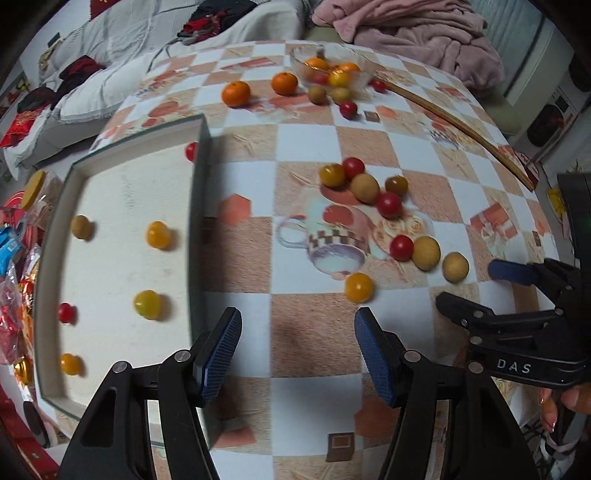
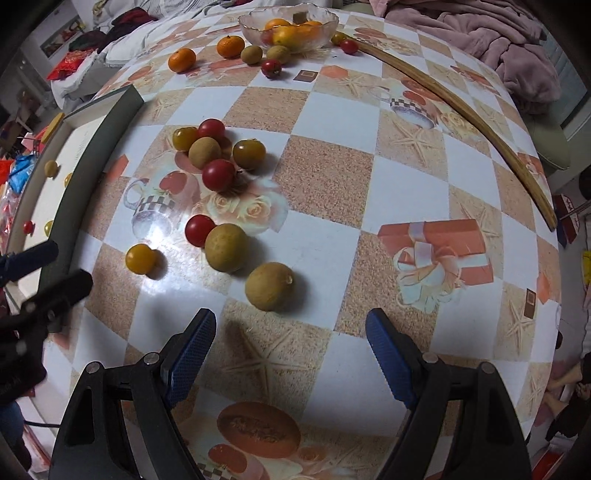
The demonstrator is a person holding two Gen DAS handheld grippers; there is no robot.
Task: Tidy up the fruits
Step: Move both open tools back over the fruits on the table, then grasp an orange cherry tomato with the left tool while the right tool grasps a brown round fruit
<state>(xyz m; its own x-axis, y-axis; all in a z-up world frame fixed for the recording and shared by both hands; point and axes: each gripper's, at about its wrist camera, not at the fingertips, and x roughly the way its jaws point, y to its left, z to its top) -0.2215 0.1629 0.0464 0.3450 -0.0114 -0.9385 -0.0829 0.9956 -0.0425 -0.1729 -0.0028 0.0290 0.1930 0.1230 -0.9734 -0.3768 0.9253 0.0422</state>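
Note:
A white tray with a dark rim lies at the table's left and holds several small fruits, among them a yellow tomato. Loose red and yellow tomatoes and tan longans lie scattered mid-table, such as a red tomato and a longan. At the far edge stands a glass bowl of oranges. My left gripper hovers open over bare tablecloth just right of the tray, nothing between its fingers. My right gripper is open just short of that longan; its blue pad shows at the right in the left wrist view.
Two oranges and more small fruits lie beside the bowl. A long wooden stick lies along the right side of the table. Snack packets crowd the tray's left. A pink blanket and cushions lie beyond the table.

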